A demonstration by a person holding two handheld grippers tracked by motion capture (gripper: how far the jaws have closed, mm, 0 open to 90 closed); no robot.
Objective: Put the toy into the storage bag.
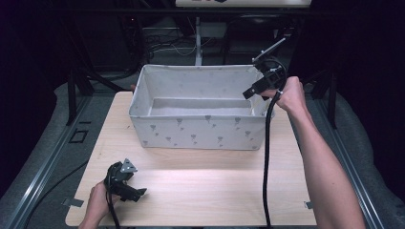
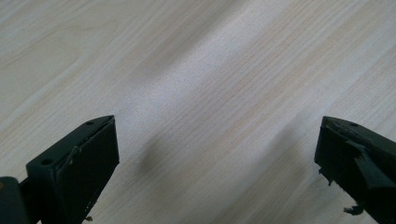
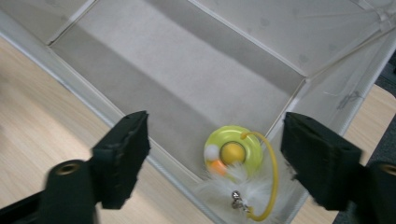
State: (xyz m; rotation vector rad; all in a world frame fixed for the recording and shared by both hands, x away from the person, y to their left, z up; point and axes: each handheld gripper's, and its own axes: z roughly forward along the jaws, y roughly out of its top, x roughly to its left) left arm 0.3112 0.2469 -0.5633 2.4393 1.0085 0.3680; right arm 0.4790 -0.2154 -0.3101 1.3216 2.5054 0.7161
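A white fabric bin (image 1: 198, 131) with small grey prints stands at the back of the wooden table (image 1: 200, 191). In the right gripper view a yellow-green round toy (image 3: 233, 151) with small balls, a white feather and a yellow wire loop lies in a corner of the bin (image 3: 196, 70). My right gripper (image 3: 215, 154) hangs above it, open, with the toy lying free below the jaws. In the high view the right gripper (image 1: 250, 91) is over the bin's right end. My left gripper (image 1: 138, 193) rests at the table's front left, open over bare wood (image 2: 215, 93).
Metal rails (image 1: 52, 157) run along both sides of the table. Dark stands and cables (image 1: 157, 45) crowd the space behind the bin. The right gripper's black cable (image 1: 266, 157) hangs down across the table's right part.
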